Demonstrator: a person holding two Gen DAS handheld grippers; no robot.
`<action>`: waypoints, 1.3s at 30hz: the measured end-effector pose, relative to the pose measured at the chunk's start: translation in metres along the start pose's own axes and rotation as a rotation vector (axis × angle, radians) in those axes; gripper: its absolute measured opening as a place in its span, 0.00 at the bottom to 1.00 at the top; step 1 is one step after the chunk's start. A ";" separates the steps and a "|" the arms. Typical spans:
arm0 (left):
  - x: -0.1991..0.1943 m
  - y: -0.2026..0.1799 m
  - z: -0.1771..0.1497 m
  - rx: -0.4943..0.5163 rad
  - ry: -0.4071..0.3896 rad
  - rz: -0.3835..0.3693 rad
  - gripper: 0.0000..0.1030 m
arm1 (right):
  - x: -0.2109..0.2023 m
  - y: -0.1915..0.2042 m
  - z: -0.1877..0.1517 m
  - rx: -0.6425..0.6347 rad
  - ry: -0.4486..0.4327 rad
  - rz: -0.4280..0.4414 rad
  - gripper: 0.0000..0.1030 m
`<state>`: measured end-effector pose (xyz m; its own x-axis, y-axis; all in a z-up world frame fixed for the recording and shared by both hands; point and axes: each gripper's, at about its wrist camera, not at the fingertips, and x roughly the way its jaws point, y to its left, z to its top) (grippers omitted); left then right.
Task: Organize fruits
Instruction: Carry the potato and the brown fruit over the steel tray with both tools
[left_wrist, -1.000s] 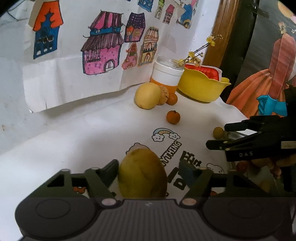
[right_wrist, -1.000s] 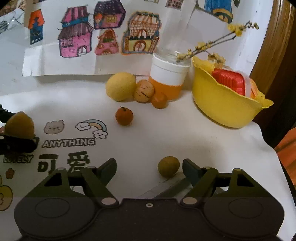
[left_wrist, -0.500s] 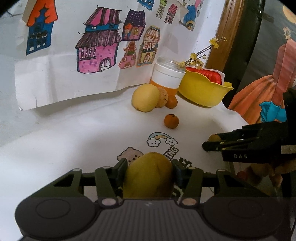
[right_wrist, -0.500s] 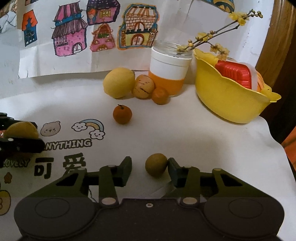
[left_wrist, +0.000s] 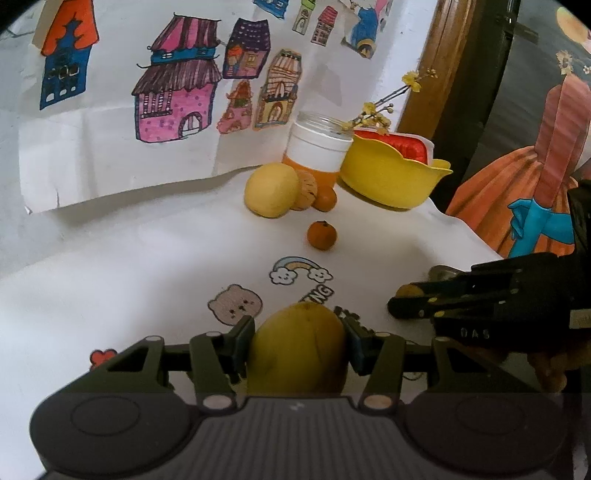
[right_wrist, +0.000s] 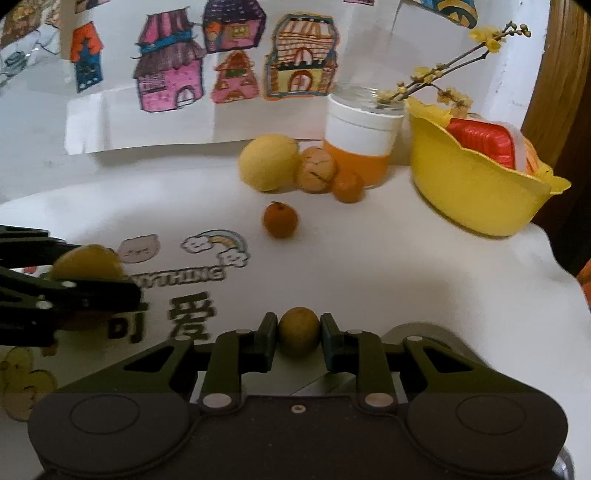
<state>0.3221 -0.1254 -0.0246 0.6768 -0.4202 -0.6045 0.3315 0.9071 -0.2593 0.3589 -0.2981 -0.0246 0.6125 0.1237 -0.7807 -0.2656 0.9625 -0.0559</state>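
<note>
My left gripper (left_wrist: 297, 338) is shut on a large yellow-green mango (left_wrist: 297, 350), both pads pressed to its sides. In the right wrist view that mango (right_wrist: 86, 262) shows at the left edge between the dark left fingers. A small olive-brown round fruit (right_wrist: 298, 334) sits pinched between the pads of my right gripper (right_wrist: 298, 332), which is shut on it. At the back lie a big yellow fruit (right_wrist: 269, 168), a tan cracked fruit (right_wrist: 317, 174) and a small orange (right_wrist: 348, 186). Another small orange (right_wrist: 279, 220) sits alone nearer the middle.
A yellow bowl (right_wrist: 469, 192) holding a red box stands at the back right beside a white-banded jar (right_wrist: 364, 142) with flowering twigs. A white cloth (right_wrist: 369, 266) with cartoon prints covers the table; its right edge drops off. House drawings hang behind.
Both grippers closed: the left jaws came in onto the mango, and the right jaws came in onto the small round fruit. Neither hand shifted much.
</note>
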 end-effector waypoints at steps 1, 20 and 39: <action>-0.001 -0.001 -0.001 -0.003 0.002 -0.004 0.54 | -0.002 0.002 -0.001 0.003 0.000 0.012 0.26; -0.037 -0.032 -0.015 0.024 -0.011 -0.030 0.53 | -0.072 0.026 -0.035 0.029 -0.053 0.052 0.26; -0.072 -0.099 -0.038 0.120 0.014 -0.126 0.53 | -0.134 0.018 -0.096 0.083 -0.065 -0.047 0.26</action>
<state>0.2155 -0.1837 0.0156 0.6160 -0.5296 -0.5832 0.4898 0.8373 -0.2430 0.2004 -0.3210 0.0192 0.6707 0.0909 -0.7362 -0.1744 0.9840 -0.0373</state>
